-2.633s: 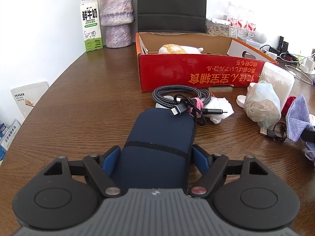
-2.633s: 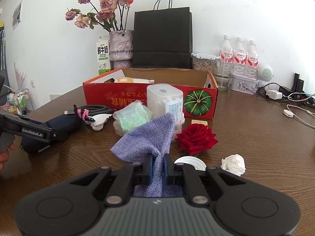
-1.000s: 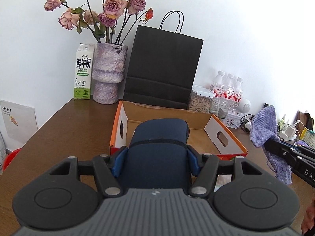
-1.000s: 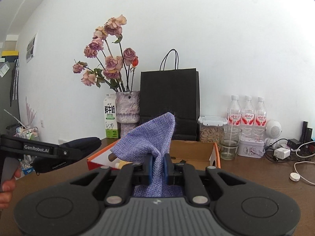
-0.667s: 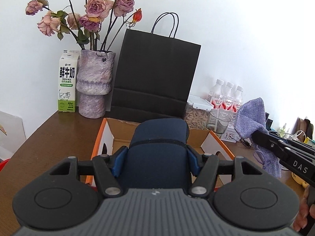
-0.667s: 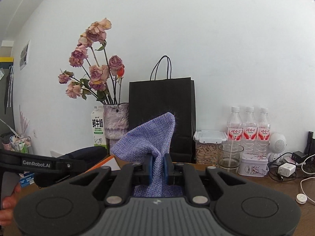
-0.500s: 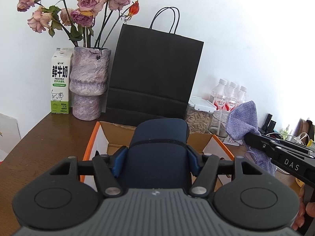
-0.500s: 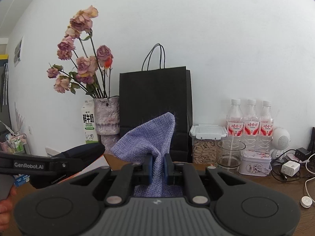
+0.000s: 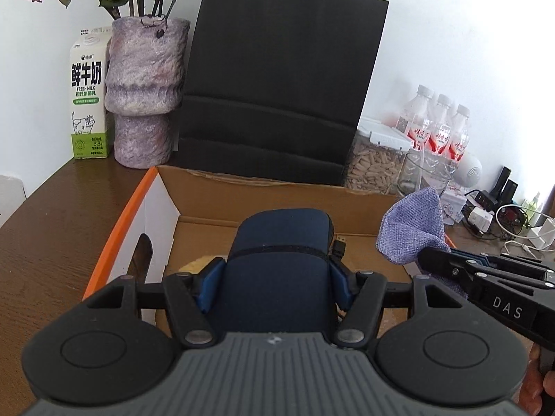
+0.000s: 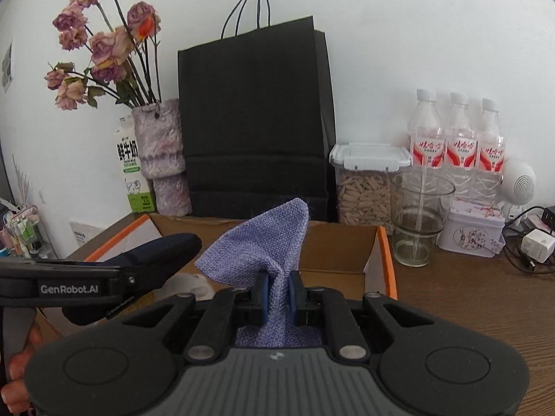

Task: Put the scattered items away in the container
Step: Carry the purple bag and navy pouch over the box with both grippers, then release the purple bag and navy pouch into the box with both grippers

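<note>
my left fingers (image 9: 275,279) grip a navy pouch (image 9: 281,267), my right fingers (image 10: 277,289) pinch a purple cloth (image 10: 256,249) above the cardboard box (image 9: 277,190); releasing early could drop either onto the desk (image 10: 468,298).

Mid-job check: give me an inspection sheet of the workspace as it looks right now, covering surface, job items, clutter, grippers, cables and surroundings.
Surface: brown wooden table.
Job's things: navy pouch and purple cloth held over the open cardboard box.
Clutter: milk carton, vase, black paper bag, seed jar, glass, three bottles, tin.
Grippers: left gripper clamps the pouch; right gripper pinches the cloth.
Cables: chargers and cords at far right.
Surroundings: white wall.
</note>
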